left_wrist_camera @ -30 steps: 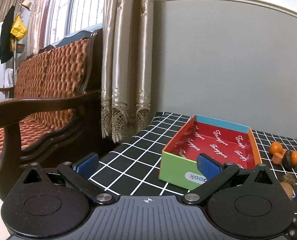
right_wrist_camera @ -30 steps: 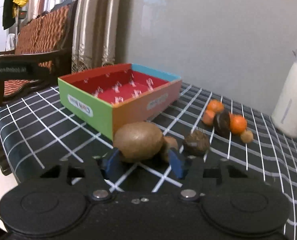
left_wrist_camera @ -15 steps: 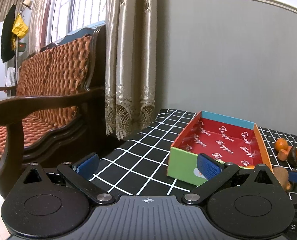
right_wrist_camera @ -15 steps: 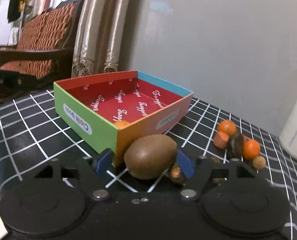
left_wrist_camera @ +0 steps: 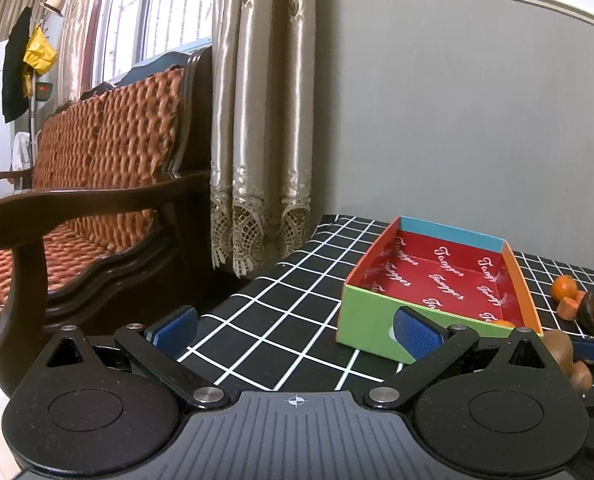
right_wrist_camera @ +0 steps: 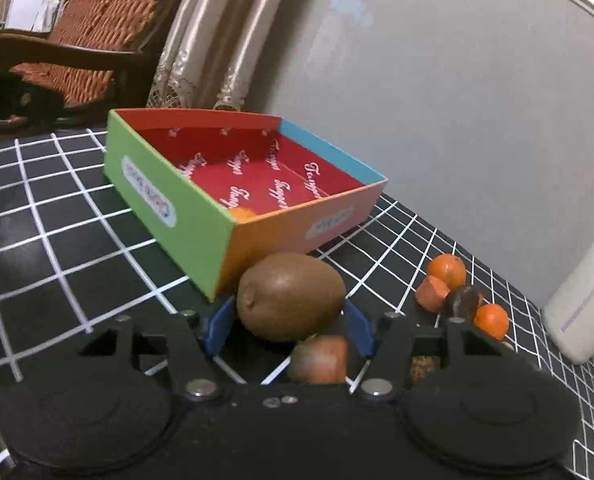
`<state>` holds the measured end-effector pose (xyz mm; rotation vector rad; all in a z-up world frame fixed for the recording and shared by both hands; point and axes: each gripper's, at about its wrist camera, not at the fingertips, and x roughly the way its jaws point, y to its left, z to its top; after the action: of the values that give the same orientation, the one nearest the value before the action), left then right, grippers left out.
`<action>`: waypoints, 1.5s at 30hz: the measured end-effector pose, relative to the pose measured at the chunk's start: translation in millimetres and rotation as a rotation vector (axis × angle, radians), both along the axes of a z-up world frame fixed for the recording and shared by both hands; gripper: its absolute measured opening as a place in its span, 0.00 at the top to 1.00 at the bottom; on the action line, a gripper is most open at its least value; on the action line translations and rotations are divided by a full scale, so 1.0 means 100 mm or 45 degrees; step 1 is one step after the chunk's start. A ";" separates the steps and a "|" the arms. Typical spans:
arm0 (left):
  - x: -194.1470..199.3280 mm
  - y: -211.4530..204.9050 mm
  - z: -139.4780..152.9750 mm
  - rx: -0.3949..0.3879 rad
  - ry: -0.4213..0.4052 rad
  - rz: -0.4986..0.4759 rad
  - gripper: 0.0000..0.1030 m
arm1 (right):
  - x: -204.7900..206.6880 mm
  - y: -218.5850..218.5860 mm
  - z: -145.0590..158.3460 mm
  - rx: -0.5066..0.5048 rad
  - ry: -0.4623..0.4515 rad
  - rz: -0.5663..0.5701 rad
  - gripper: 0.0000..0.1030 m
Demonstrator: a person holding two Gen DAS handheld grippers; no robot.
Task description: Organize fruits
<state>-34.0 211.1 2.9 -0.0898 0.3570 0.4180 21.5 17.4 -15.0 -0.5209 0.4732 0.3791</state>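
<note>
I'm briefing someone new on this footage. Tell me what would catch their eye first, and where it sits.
First, the fuzzy brown oval kiwi, clamped between the blue pads of the right claw just in front of the box's near corner. Next, the open cardboard box with red lining and green, orange and blue walls on the black-and-white grid tablecloth. The left claw hangs open and empty.

The small orange fruit (right_wrist_camera: 244, 213) inside the colourful cardboard box (right_wrist_camera: 201, 236) is mostly hidden by its wall; the white plastic bottle (right_wrist_camera: 581, 304) is cut off by the edge.

In the right wrist view, the box (right_wrist_camera: 201, 216) sits at centre on the table (right_wrist_camera: 57, 216); the kiwi (right_wrist_camera: 291, 300) lies below it, small fruits (right_wrist_camera: 457, 296) lower right, the sofa (right_wrist_camera: 97, 40) upper left.
</note>
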 end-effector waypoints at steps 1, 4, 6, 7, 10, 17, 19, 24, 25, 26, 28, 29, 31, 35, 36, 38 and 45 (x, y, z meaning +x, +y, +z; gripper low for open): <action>0.00 -0.02 0.00 0.012 0.004 -0.004 0.00 | 0.02 -0.02 0.01 0.020 0.004 -0.010 0.43; 0.02 -0.04 -0.01 0.033 0.017 -0.013 0.00 | 0.07 -0.10 0.03 0.072 0.038 -0.044 0.43; 0.01 -0.03 0.00 0.027 0.015 -0.011 0.00 | 0.07 -0.16 0.03 0.102 0.039 -0.077 0.36; 0.01 -0.03 0.00 0.024 0.014 -0.009 0.00 | 0.09 -0.18 0.03 0.123 0.042 -0.083 0.31; 0.02 -0.03 0.00 0.022 0.014 -0.007 0.00 | 0.18 -0.21 -0.01 0.166 0.103 -0.113 0.35; 0.01 -0.02 0.01 0.030 0.015 -0.011 0.00 | 0.15 -0.23 0.00 0.182 0.108 -0.110 0.45; 0.00 0.00 0.01 0.019 0.011 -0.007 0.00 | 0.14 -0.24 0.01 0.192 0.093 -0.120 0.45; -0.02 0.03 0.01 0.025 0.003 -0.003 0.00 | 0.09 -0.32 0.33 0.321 -0.033 -0.150 0.45; -0.02 0.04 0.01 0.026 0.003 0.000 0.00 | 0.07 -0.31 0.41 0.346 -0.070 -0.142 0.45; -0.03 0.06 0.01 0.025 0.003 0.004 0.00 | 0.06 -0.26 0.48 0.379 -0.104 -0.128 0.45; -0.04 0.10 0.00 0.021 0.005 0.015 0.00 | 0.08 -0.13 0.55 0.424 -0.129 -0.082 0.45; -0.05 0.11 -0.01 0.021 0.008 0.019 0.00 | 0.11 -0.05 0.55 0.428 -0.126 -0.062 0.45; -0.05 0.13 -0.01 0.031 0.017 0.028 0.00 | 0.18 0.13 0.49 0.427 -0.109 -0.034 0.45; -0.06 0.17 -0.04 0.043 0.036 0.037 0.00 | 0.32 0.44 0.35 0.412 -0.059 0.028 0.45; -0.06 0.18 -0.05 0.047 0.041 0.040 0.00 | 0.36 0.49 0.33 0.408 -0.049 0.043 0.45; -0.06 0.18 -0.05 0.051 0.045 0.044 0.00 | 0.42 0.60 0.29 0.386 -0.024 0.070 0.44; -0.02 0.15 -0.04 0.055 0.047 0.037 0.00 | 0.27 0.45 0.37 0.364 -0.056 0.052 0.44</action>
<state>-36.3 225.7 -1.3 -0.0450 0.3833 0.4565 48.3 62.3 21.8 -0.2609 0.3585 0.4648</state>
